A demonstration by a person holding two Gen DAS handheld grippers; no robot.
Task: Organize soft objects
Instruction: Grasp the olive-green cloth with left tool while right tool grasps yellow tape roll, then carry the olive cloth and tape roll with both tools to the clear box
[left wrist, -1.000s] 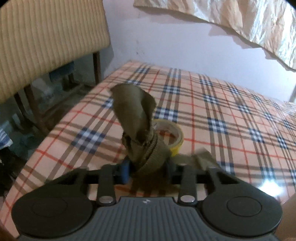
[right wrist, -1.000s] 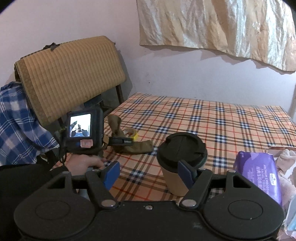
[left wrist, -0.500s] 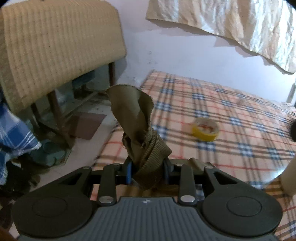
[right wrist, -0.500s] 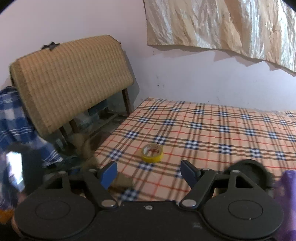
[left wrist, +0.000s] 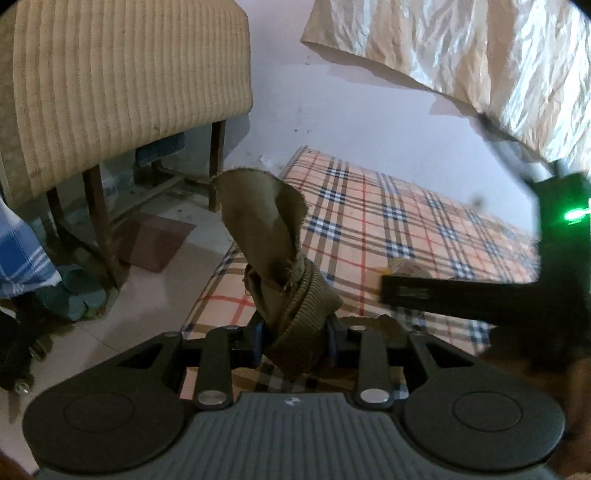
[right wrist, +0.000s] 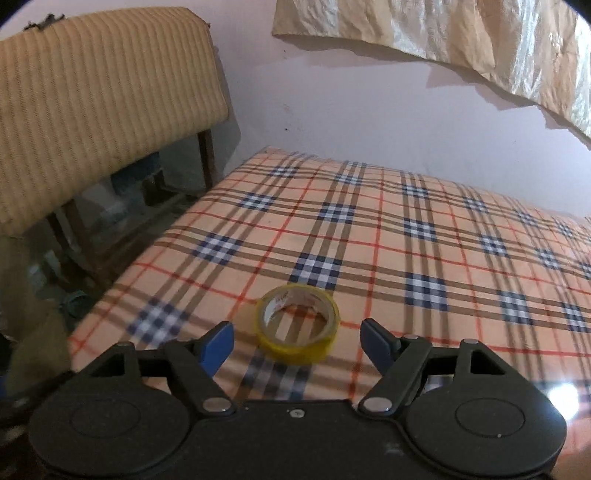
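An olive-green cloth (left wrist: 262, 236) with a ribbed cuff stands up between the pads of my left gripper (left wrist: 295, 334), which is shut on it. It hangs over the left edge of the plaid-covered table (left wrist: 369, 221). My right gripper (right wrist: 297, 330) is open and low over the table (right wrist: 406, 229). A roll of yellow tape (right wrist: 295, 349) lies just ahead, between the blue fingertips (right wrist: 221, 338), and neither pad touches it. In the left wrist view the right gripper's dark body (left wrist: 554, 266) fills the right side and hides most of the tape.
A wooden frame draped with a woven straw mat (right wrist: 92, 92) stands left of the table, with clutter on the floor (left wrist: 155, 240) below. A crumpled beige sheet (right wrist: 443, 26) hangs on the wall. A blue checked cloth (left wrist: 22, 254) is at the far left.
My right gripper swung left and down from the lidded cup to the tape roll, its jaws a little wider. My left gripper drew the olive cloth back past the table's left edge.
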